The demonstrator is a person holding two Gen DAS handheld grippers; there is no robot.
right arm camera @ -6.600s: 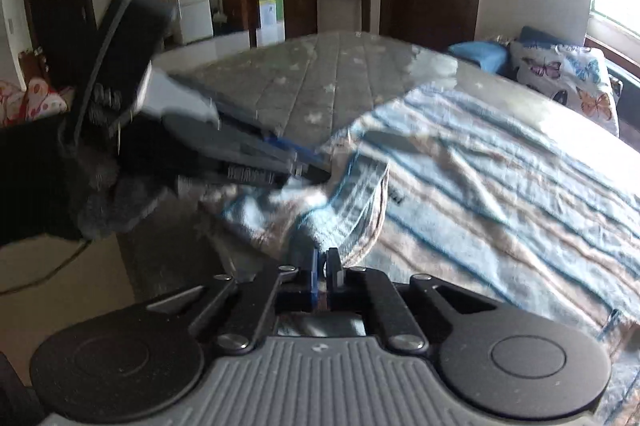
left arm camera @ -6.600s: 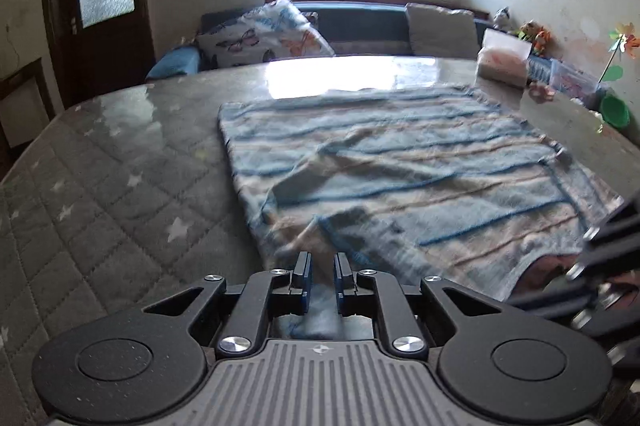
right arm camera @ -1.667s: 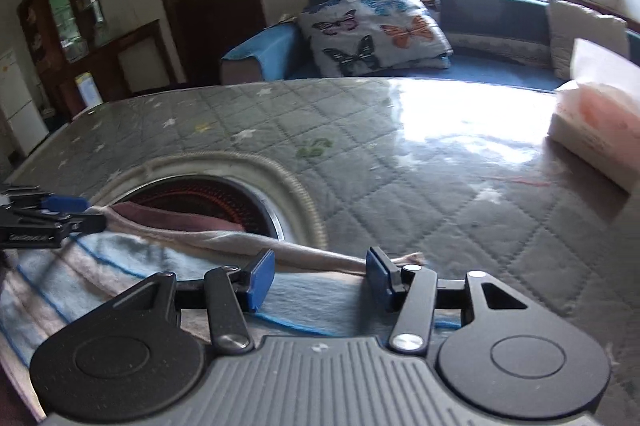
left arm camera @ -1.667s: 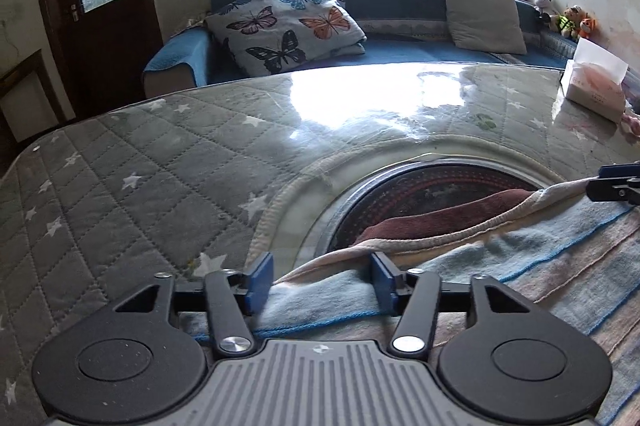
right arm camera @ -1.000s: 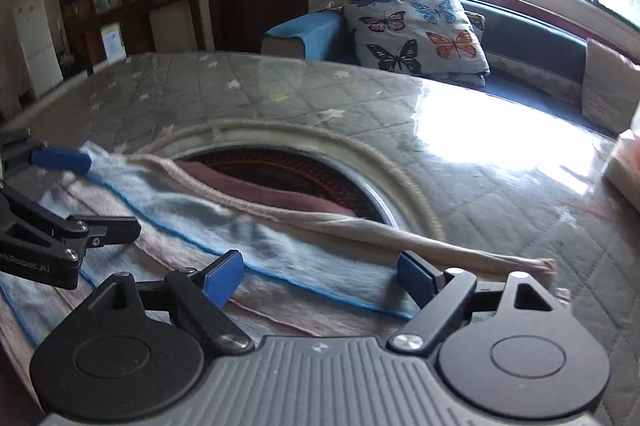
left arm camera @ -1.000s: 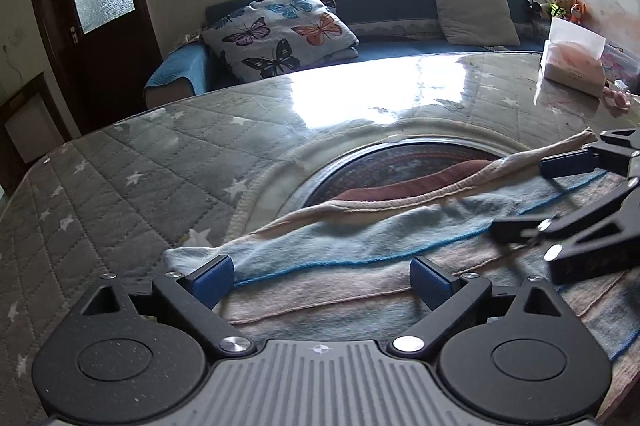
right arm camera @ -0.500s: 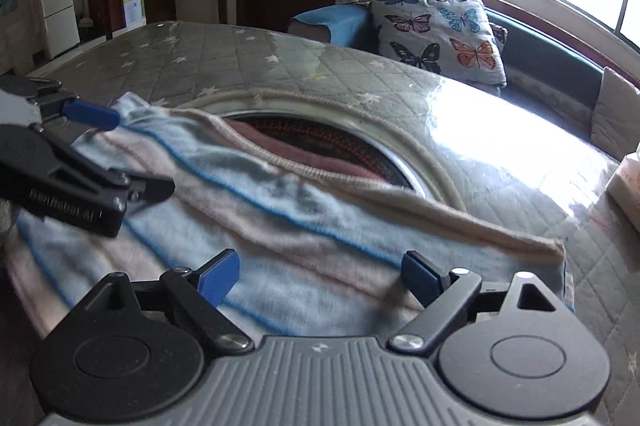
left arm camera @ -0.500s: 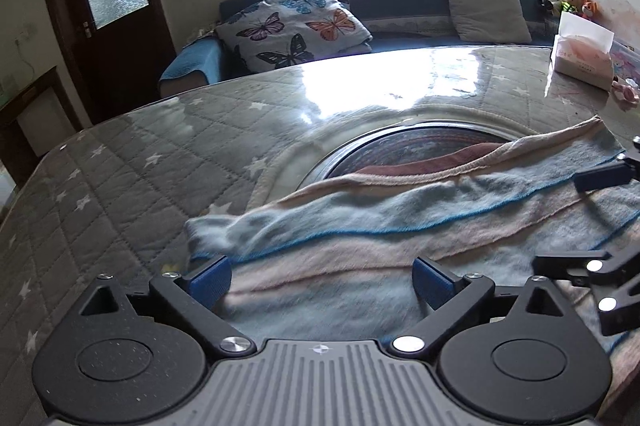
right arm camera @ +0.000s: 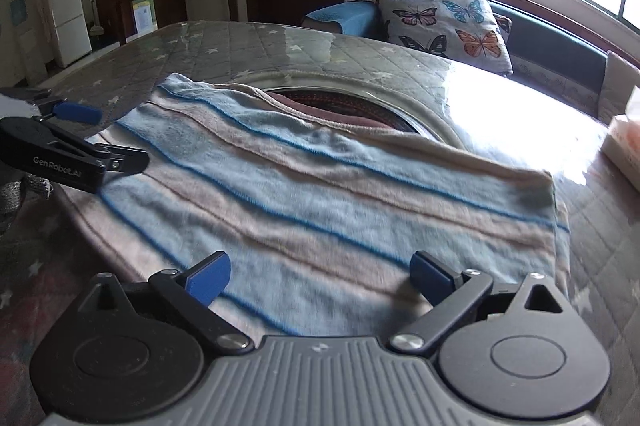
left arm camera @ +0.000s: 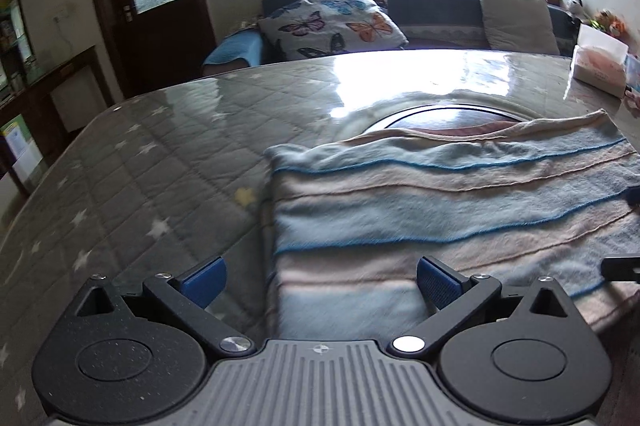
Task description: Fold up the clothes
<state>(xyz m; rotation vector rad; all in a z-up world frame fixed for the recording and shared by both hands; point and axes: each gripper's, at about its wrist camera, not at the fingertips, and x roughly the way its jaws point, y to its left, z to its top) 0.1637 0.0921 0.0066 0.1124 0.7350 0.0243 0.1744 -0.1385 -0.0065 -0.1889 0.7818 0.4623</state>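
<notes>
Both my left gripper (left arm camera: pixel 320 280) and right gripper (right arm camera: pixel 320 276) gape empty above the striped garment (right arm camera: pixel 328 194) folded flat on the quilted table (left arm camera: pixel 152 162); soft, light and limp, it wants pinching at its corners.

Your left hand-held gripper (left arm camera: pixel 320 280) has a ribbed grey body, black arms with two round discs, silver screws and blue finger pads (left arm camera: pixel 204 278). Your right hand-held gripper (right arm camera: pixel 320 276) looks the same: grey ribs, black links, blue pads (right arm camera: pixel 210 278). In the right view, the left one's black side carries white "GenRobot.AI" lettering.
</notes>
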